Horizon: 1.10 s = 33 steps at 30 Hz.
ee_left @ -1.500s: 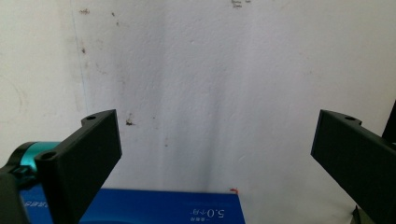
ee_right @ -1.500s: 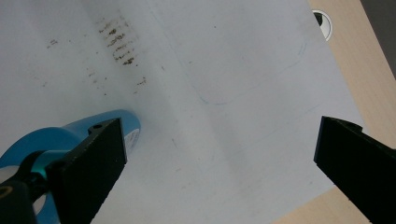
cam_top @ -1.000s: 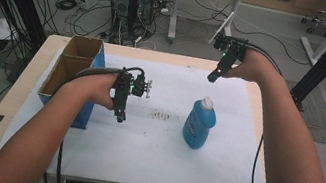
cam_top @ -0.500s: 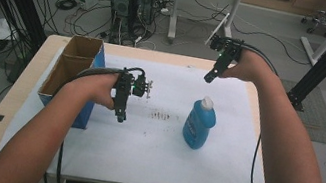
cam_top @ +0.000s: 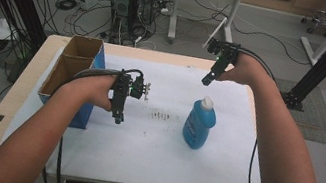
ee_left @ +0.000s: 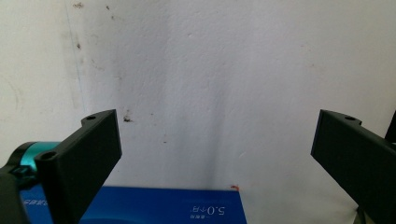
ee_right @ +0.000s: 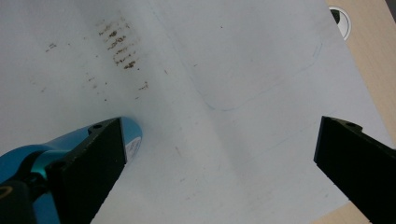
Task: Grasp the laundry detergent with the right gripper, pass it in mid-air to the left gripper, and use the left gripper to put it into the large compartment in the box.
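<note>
Blue bottle untouched, both grippers wide

Blue bottle (cam_top: pixel 199 125) stands upright on the white mat (cam_top: pixel 156 146), right of the dark smudge (cam_top: pixel 160 116). Right gripper (cam_top: pixel 207 79) hovers above and behind the bottle, jaws spread, holding nothing. Left gripper (cam_top: pixel 118 116) hangs well left of the bottle, beside the cardboard box (cam_top: pixel 69 67), jaws likewise spread. Judgement: grasp not yet begun; reach, grip and any move remain.

Both forearms reach in from six o'clock. The left tool (cam_top: pixel 117 118) hangs at about nine o'clock from the middle of the high view, tips pointing down, jaws spread wide and empty (ee_left: pixel 212 154). The right tool (cam_top: pixel 205 80) is raised toward one o'clock, arm extended, tilted down and leftward, jaws likewise wide apart (ee_right: pixel 219 154).
</note>
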Motion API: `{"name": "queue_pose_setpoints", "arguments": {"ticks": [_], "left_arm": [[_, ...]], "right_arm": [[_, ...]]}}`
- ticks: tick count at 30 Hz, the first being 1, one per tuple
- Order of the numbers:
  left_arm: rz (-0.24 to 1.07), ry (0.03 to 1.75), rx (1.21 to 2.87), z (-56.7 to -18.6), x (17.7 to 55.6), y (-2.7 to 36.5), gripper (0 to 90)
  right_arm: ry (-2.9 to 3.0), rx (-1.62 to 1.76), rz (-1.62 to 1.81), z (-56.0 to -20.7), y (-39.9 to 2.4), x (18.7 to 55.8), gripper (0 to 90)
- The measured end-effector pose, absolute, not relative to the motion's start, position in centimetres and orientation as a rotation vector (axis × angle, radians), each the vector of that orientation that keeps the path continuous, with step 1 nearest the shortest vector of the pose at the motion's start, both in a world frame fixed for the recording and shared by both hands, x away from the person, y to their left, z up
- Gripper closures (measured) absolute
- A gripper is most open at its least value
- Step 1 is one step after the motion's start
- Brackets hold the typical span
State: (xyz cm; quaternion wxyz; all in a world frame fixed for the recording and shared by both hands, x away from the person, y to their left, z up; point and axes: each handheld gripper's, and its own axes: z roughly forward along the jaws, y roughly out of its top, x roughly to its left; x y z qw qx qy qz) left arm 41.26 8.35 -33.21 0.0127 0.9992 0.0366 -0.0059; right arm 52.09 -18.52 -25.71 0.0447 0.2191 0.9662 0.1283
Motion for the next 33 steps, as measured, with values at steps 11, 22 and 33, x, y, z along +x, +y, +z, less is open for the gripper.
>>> {"name": "queue_pose_setpoints", "arguments": {"ticks": [11, 22, 33], "left_arm": [[-0.017, 0.114, 3.120, -33.4, 41.3, 8.3, 1.6], [-0.015, 0.099, 3.131, -33.5, 40.9, 7.9, 1.6], [-0.008, 0.075, 3.138, -33.4, 40.4, 7.7, 1.6]], "right_arm": [[2.926, 0.803, 0.448, -26.2, -20.5, 51.6, 1.4], [2.865, 0.920, 0.500, -26.5, -24.3, 49.7, 1.4], [2.850, 0.965, 0.516, -27.8, -27.7, 46.7, 1.4]]}}
